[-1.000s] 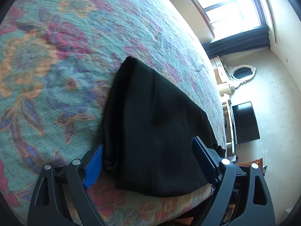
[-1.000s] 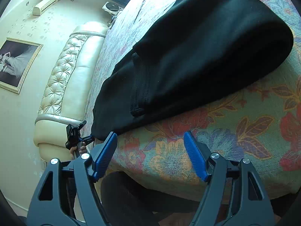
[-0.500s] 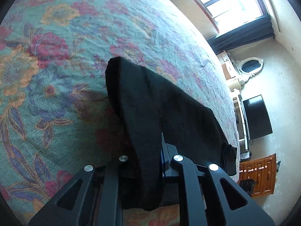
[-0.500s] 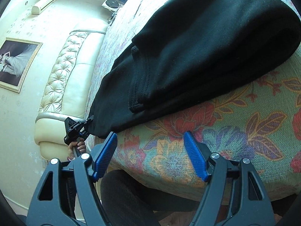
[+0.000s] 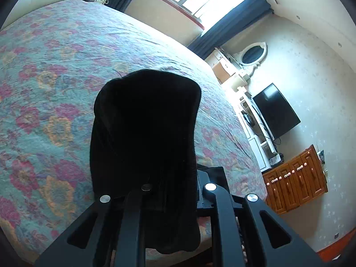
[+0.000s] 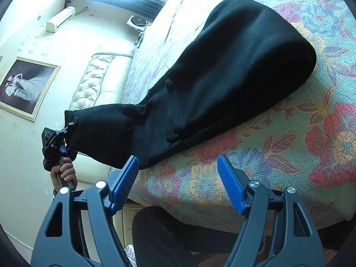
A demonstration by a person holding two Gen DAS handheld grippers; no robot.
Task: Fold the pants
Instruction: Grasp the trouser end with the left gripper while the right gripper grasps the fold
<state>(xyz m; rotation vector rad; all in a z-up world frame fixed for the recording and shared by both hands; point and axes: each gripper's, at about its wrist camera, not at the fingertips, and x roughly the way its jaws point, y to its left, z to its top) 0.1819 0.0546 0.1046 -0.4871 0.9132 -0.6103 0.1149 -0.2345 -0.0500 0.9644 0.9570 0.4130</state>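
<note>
Left wrist view: left gripper [image 5: 172, 194] pinching black pants [image 5: 144, 138], lifting one end off the floral bed [image 5: 55, 71]. Right wrist view: right gripper [image 6: 178, 181] spread, holding nothing, hovering beside the bed-edge hem; probably needing to clamp there next for the fold.

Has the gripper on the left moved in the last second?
Yes. The left gripper, shut on the black pants, has lifted their end off the floral bedspread, rising against the cream tufted headboard behind it.
</note>
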